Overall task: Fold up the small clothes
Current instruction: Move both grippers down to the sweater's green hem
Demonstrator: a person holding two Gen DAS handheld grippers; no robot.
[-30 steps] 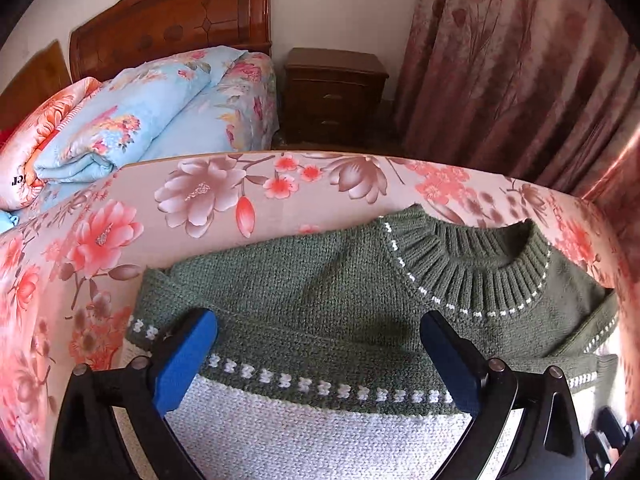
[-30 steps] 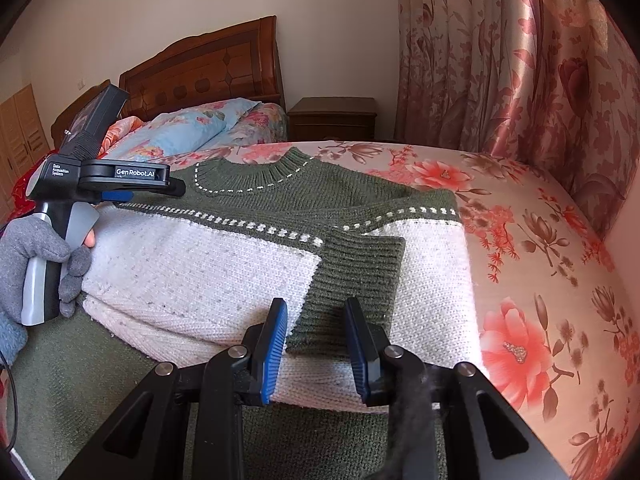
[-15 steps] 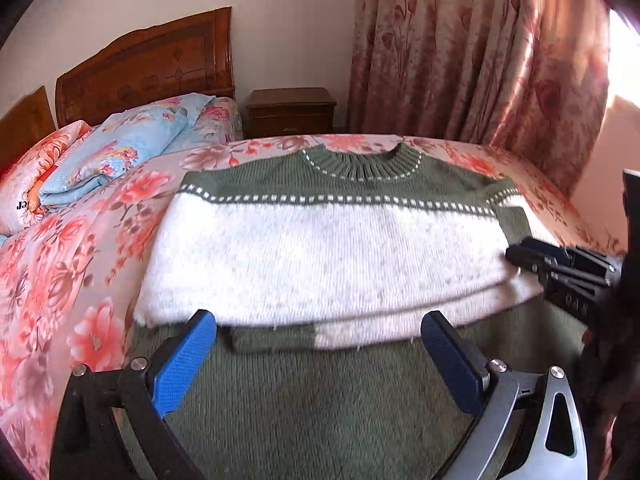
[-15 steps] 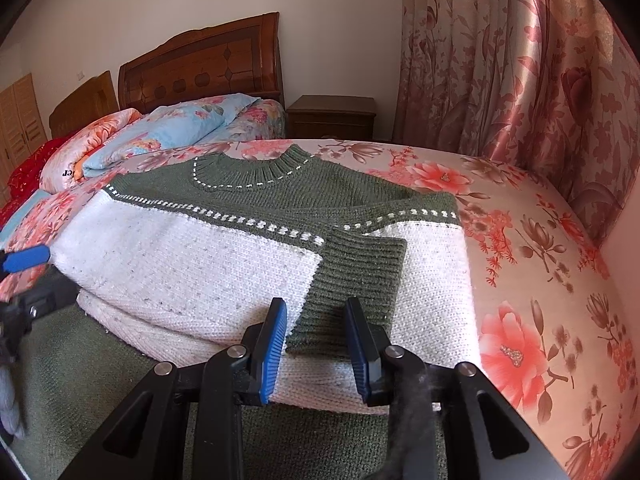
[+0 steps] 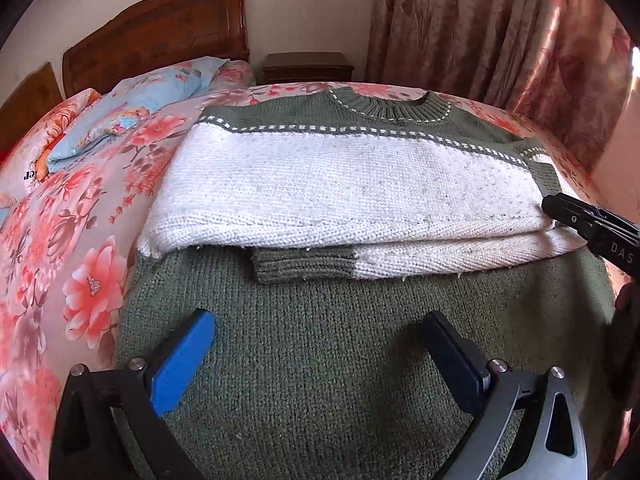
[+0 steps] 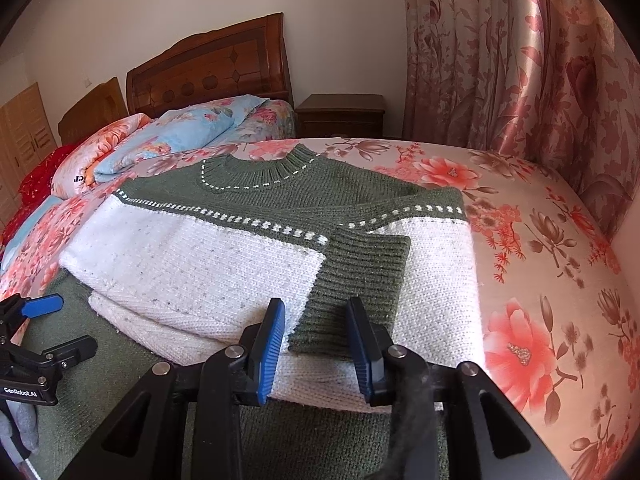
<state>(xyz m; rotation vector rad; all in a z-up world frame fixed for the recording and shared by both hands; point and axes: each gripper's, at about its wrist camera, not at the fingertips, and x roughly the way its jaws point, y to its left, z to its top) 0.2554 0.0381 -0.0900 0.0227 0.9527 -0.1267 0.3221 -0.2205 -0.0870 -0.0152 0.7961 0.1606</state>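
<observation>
A green and white knitted sweater lies on the bed, its sleeves folded across the white chest band. My left gripper hovers open and empty over the green lower part, near the hem. One green cuff peeks out under the folded white sleeve. In the right wrist view the other green cuff lies flat on the sweater between the jaws of my right gripper, which are opening and do not press on it. My left gripper shows at the lower left there.
The bed's floral sheet spreads around the sweater. A folded blue quilt and a wooden headboard lie at the back left. A dark nightstand and floral curtains stand behind. A grey-gloved hand holds the left gripper.
My left gripper has drawn back from the sweater's shoulder and collar to above its green lower part, still open. The right gripper has stayed over the cuff.
</observation>
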